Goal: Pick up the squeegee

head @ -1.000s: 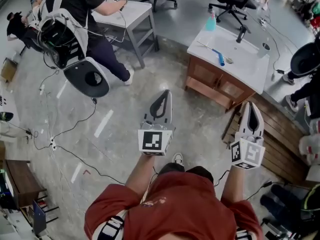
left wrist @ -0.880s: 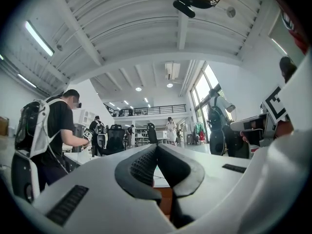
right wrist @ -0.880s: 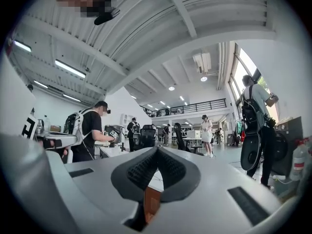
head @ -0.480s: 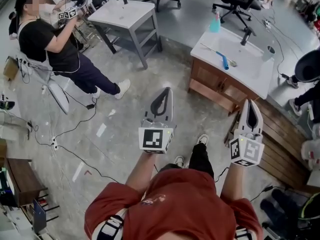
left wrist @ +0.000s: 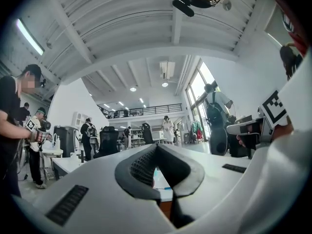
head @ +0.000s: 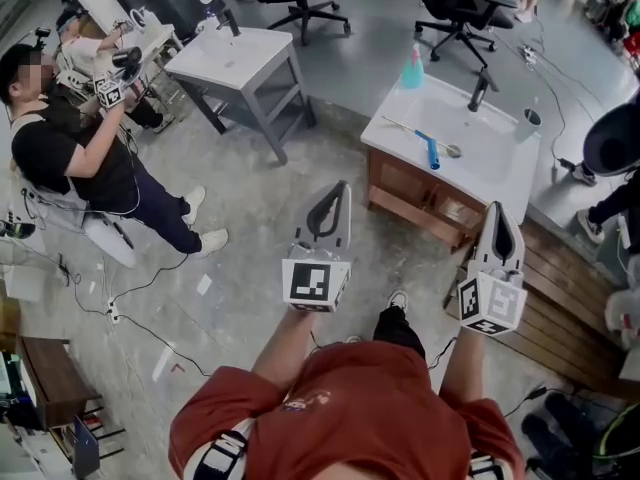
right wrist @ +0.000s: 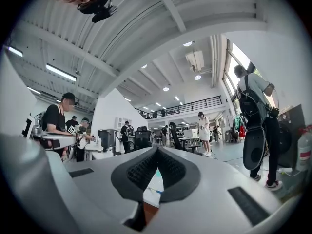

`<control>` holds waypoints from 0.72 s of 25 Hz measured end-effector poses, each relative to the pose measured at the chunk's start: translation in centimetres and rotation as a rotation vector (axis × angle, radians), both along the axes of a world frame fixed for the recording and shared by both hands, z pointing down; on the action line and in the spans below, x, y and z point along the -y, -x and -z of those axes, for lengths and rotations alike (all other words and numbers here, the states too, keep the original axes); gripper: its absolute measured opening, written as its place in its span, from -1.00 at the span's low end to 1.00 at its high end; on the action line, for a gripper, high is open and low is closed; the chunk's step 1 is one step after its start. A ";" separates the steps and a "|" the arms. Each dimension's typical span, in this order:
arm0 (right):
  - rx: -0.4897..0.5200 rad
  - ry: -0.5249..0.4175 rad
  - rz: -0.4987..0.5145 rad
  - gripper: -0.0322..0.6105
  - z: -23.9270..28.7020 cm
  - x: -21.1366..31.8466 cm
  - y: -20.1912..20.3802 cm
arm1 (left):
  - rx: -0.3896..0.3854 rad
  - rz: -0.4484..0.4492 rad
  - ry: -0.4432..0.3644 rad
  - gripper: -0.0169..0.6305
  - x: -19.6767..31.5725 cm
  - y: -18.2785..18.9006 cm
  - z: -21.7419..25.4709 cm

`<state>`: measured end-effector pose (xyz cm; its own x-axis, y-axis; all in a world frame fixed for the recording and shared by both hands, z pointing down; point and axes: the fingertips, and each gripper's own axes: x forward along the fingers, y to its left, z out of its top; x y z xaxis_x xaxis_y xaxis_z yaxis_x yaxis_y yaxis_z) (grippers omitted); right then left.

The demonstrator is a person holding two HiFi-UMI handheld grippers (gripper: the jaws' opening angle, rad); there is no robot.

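The squeegee (head: 428, 146), with a blue handle and a thin pale blade, lies on the white vanity counter (head: 500, 158) beside the sink basin. Both grippers are held out level over the concrete floor, well short of the cabinet. My left gripper (head: 337, 188) is shut with nothing between its pads, and its tips point at the cabinet's left corner. My right gripper (head: 497, 210) is also shut and empty, just in front of the cabinet's wooden front. In the left gripper view (left wrist: 157, 146) and the right gripper view (right wrist: 157, 150) the ribbed pads meet at the tip.
On the counter stand a black faucet (head: 481, 88), a teal spray bottle (head: 412, 68) and a cup (head: 529, 121). A grey table (head: 235, 58) is at the back left. A seated person (head: 80, 158) holds grippers at the left. Wooden boards (head: 560, 298) and cables lie on the floor.
The holder has walked toward the vanity, so the cabinet sits nearer both grippers. The seated person and grey table have slid in the view. Both grippers stay shut and empty.
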<state>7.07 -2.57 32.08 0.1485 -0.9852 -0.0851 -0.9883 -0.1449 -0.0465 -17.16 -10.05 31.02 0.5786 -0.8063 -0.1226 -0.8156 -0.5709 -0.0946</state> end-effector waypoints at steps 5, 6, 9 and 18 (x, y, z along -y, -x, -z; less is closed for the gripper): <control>0.027 0.018 -0.004 -0.88 -0.7 4.3 -6.4 | 0.021 -0.017 -0.008 -0.90 4.2 -6.9 0.3; 0.034 0.018 -0.008 -0.88 -0.9 5.1 -7.6 | 0.027 -0.017 -0.007 -0.90 5.0 -8.1 0.4; 0.053 0.021 -0.010 -0.88 -1.3 7.2 -10.9 | 0.041 -0.025 -0.006 -0.90 7.1 -11.6 0.3; 0.063 0.039 -0.021 -0.88 -2.5 13.7 -21.0 | 0.082 -0.035 -0.007 -0.90 13.6 -22.5 -0.2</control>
<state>28.10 -16.25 34.54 0.1731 -0.9842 -0.0366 -0.9803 -0.1686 -0.1030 5.34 -23.60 31.22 0.6149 -0.7846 -0.0795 -0.7843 -0.5981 -0.1646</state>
